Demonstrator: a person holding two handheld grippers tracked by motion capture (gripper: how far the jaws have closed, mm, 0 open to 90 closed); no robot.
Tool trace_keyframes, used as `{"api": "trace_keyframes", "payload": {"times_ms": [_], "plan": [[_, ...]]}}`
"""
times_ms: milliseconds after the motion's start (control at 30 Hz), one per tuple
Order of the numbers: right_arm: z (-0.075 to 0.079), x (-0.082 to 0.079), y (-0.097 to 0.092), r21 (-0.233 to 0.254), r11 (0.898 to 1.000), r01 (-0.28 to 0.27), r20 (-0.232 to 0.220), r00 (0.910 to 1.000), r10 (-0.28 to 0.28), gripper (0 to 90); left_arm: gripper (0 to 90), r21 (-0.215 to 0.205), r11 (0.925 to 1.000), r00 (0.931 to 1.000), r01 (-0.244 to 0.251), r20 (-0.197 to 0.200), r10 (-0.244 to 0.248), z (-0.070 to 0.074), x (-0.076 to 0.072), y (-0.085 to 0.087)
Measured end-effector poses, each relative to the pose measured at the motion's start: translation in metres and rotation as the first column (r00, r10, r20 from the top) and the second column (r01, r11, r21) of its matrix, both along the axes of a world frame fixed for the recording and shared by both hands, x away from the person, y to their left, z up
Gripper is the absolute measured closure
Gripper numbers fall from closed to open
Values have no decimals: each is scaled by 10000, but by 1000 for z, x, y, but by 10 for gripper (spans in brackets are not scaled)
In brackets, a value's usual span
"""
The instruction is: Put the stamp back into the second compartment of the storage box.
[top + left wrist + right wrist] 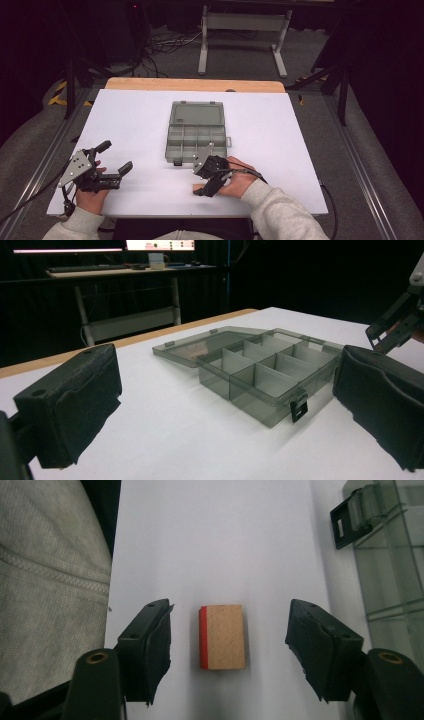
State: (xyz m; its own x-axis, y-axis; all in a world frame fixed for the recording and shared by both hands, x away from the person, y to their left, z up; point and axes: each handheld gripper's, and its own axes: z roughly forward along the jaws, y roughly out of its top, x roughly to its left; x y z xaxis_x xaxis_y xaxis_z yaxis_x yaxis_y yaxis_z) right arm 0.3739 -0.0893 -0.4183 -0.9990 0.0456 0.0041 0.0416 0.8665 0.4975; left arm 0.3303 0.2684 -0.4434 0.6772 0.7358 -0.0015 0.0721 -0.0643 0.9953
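Right gripper (227,645) straddles wooden block (223,636) on white table (240,540), jaws apart, pads not touching it yet. Centre block, squeeze evenly on long sides, lift straight toward open compartment box (196,136). Left gripper (225,405) idle, jaws wide, holding nothing.

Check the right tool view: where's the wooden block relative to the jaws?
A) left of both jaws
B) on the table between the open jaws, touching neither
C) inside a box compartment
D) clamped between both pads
B: in the right tool view the wooden block lies flat on the white table, with bare table showing on both sides between it and the right tool pads.
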Motion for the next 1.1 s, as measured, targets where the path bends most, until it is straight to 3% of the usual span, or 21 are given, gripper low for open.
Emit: {"api": "trace_keyframes", "payload": {"times_ms": [300,667,867,1100], "plan": [[-5,-2,7,-675,9974,-252,-199,9995,240,388,2,-1,10000,10000,-8,10,8,0,0,0],[-11,-1,11,-1381,9895,-417,-236,9990,388,512,3,52,10000,10000,21,-2,-21,1,-1,0],[-12,-2,13,-1624,9844,-672,-14,9977,679,611,3,42,10000,10000,12,13,-12,0,-1,0],[-12,-2,13,-1684,9830,-735,8,9972,747,654,3,48,10000,10000,16,19,-17,0,0,-1]]}}
